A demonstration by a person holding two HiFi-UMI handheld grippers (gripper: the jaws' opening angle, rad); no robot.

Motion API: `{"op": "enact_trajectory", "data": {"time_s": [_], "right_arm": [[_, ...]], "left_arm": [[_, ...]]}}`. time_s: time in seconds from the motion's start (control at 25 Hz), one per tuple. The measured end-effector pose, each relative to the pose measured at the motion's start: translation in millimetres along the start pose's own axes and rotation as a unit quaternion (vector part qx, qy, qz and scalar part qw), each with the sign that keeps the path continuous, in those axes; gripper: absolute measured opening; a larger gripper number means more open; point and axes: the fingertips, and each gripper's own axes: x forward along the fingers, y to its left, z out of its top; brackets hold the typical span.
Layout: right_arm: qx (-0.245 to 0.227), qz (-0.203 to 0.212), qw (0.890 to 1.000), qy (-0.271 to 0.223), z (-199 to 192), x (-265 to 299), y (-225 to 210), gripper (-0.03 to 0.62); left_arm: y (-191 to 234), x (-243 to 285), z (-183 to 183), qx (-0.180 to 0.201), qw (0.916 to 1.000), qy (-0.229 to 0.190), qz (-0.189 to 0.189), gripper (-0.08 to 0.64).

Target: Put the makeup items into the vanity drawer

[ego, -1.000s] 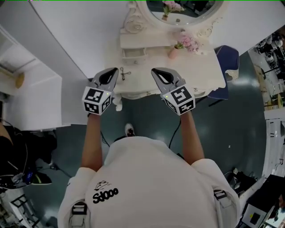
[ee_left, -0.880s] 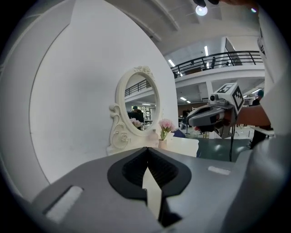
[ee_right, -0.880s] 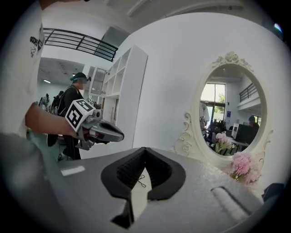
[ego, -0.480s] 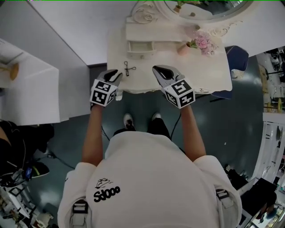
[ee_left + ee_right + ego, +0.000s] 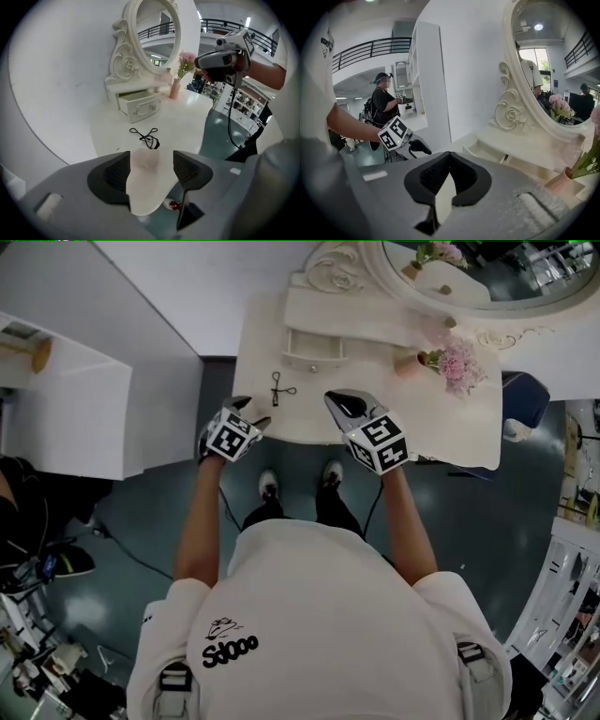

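Black makeup tool [image 5: 283, 388] lies on the white worktop [image 5: 412, 418], just in front of the small drawer [image 5: 314, 351], which is pulled a little out. The left gripper [image 5: 255, 412] is at the worktop's near edge, near the tool, jaws opening with nothing between them. The right gripper [image 5: 339, 401] is closed and empty.

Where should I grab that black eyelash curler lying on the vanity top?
Grip the eyelash curler across its narrow middle, where the thin arms meet. Come straight down with the left gripper, whose jaws are opening and empty. The curler lies flat and thin, so a sideways approach would likely just push it.
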Motion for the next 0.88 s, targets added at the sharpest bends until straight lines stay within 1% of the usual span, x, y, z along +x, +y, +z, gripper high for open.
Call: {"op": "enact_trajectory", "data": {"time_s": [0.2, 0.32, 0.44, 0.52, 0.6, 0.72, 0.88], "right_arm": [[0.018, 0.015, 1.0, 0.02, -18, 13, -13, 0.003], [0.024, 0.02, 0.999, 0.027, -26, 20, -18, 0.003], [0.027, 0.022, 0.999, 0.031, -31, 23, -23, 0.003], [0.03, 0.022, 0.999, 0.033, -33, 22, -25, 0.003], [0.032, 0.021, 0.999, 0.034, -35, 21, -27, 0.003], [0.032, 0.021, 0.999, 0.032, -33, 18, -29, 0.003], [0.032, 0.017, 0.999, 0.023, -30, 14, -36, 0.003]], "left_arm": [[7, 23, -13, 0.017, 0.9992, 0.036, -0.004, 0.319], [13, 33, -15, 0.023, 0.999, 0.039, -0.001, 0.319], [16, 39, -12, 0.046, 0.9981, 0.039, 0.012, 0.293], [15, 42, -12, 0.058, 0.9974, 0.041, 0.009, 0.277], [13, 43, -12, 0.057, 0.9974, 0.045, 0.005, 0.262], [12, 41, -12, 0.042, 0.9979, 0.048, 0.002, 0.247], [19, 26, -3, 0.027, 0.9988, 0.039, 0.014, 0.224]]}}
